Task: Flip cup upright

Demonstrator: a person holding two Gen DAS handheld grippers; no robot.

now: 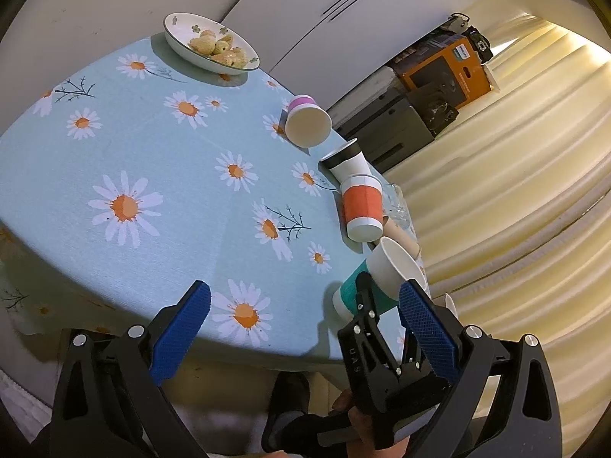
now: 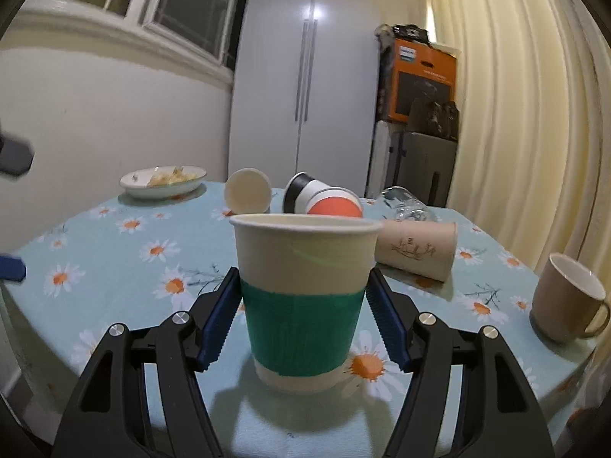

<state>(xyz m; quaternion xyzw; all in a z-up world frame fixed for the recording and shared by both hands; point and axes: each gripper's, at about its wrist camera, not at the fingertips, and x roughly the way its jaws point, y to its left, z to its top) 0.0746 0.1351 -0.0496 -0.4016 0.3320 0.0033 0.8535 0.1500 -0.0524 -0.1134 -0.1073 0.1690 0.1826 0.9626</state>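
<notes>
We hold the right gripper low over the near edge of the table, its blue pads either side of the green-sleeved cup, which stands upright with its mouth up and its base on the daisy cloth just inside that edge; the pads sit just beside the sleeve with a thin gap showing on each side, so the jaws are slightly parted and not clamped on it. In the left wrist view the same cup sits near the table's right-hand edge with the right gripper around it. Our left gripper hangs above the near edge with its jaws spread wide and nothing between them, and the broad middle of the cloth ahead of it lies open. To the right of the green cup a beige mug stands upright close to the right edge, well apart from the cup. Beyond the cup a tan printed cup lies on its side, with a clear glass tipped over just behind it. Further on, an orange-banded cup, a black-and-white cup and a pink-banded cup lie on their sides in a row along the right edge. At the far edge rests a plate of food
</notes>
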